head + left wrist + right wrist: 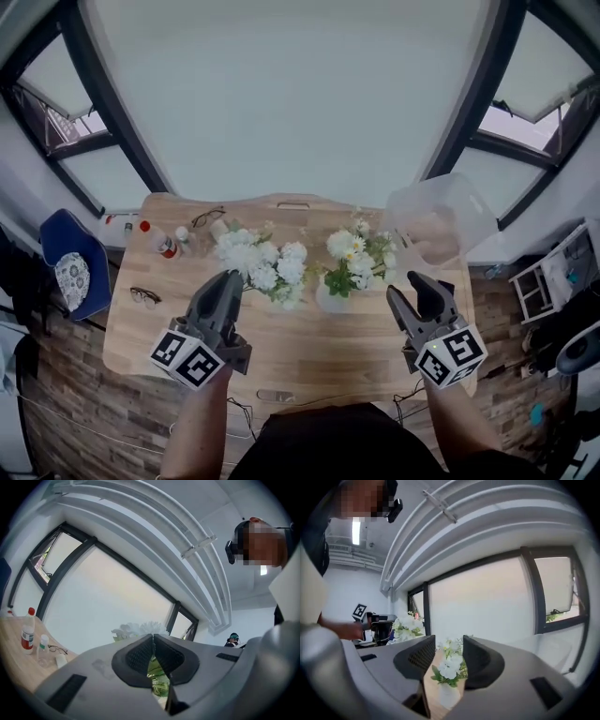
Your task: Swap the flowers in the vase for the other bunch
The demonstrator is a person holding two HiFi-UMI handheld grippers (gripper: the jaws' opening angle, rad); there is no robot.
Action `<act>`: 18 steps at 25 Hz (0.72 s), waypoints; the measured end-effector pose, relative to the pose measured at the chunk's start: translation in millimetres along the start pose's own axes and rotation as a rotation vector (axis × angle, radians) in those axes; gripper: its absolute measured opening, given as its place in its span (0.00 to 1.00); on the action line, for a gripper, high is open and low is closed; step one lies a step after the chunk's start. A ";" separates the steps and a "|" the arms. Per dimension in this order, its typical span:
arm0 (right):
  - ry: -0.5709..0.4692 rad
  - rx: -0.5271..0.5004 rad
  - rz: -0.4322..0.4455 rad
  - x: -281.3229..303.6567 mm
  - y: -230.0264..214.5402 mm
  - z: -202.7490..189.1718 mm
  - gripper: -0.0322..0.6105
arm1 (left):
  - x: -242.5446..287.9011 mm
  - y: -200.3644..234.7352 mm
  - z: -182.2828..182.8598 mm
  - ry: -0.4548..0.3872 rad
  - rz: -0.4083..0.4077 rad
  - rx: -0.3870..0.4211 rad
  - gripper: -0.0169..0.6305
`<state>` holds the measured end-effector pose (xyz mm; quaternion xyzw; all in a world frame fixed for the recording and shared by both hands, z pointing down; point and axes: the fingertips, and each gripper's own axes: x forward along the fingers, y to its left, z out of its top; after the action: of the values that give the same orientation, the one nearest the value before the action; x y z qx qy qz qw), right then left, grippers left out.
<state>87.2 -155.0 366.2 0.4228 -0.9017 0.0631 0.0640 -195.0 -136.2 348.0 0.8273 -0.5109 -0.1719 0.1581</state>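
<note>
Setting: a pale wooden tabletop (309,356) stood under big dark-framed windows.
Vase: a small rounded white vase (330,298) sat mid-tabletop, holding a leafy bunch of small white daisies (359,251).
Left gripper (228,278): jaws clenched on the green stems of a fluffy white flower bunch (265,262), just left of the vase.
Right gripper (405,286): jaws released, empty, just right of the vase.
Handling: the daisies looked light, soft and crushable. The bundled stems just above the vase mouth seemed the best hold, and the vase might tip.

Wooden table (309,352) with a red-capped bottle (159,239), glasses (208,217) beside it, clear plastic tub (441,220) at far right.
</note>
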 end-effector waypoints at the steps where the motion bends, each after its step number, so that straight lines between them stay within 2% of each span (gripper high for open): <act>1: -0.012 0.044 -0.005 -2.4 -5.8 4.9 0.31 | -1.1 -1.0 1.0 -0.001 0.002 -0.002 0.05; 3: -0.038 0.121 -0.009 -7.5 -15.1 14.5 0.16 | -2.9 -2.9 4.2 -0.006 0.008 0.000 0.05; 5: -0.053 0.111 -0.020 -11.2 -21.0 21.4 0.09 | -4.5 -5.7 6.8 -0.007 0.011 0.010 0.05; 10: -0.064 0.054 -0.059 -14.0 -26.5 27.3 0.09 | -8.4 -14.8 7.3 0.012 0.010 0.040 0.05; 18: -0.066 0.065 -0.047 -14.9 -20.5 26.4 0.09 | -12.0 -25.8 11.1 0.006 0.000 0.051 0.05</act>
<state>110.8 -161.2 338.9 0.4476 -0.8906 0.0769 0.0218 -184.5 -115.3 328.3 0.8315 -0.5146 -0.1565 0.1387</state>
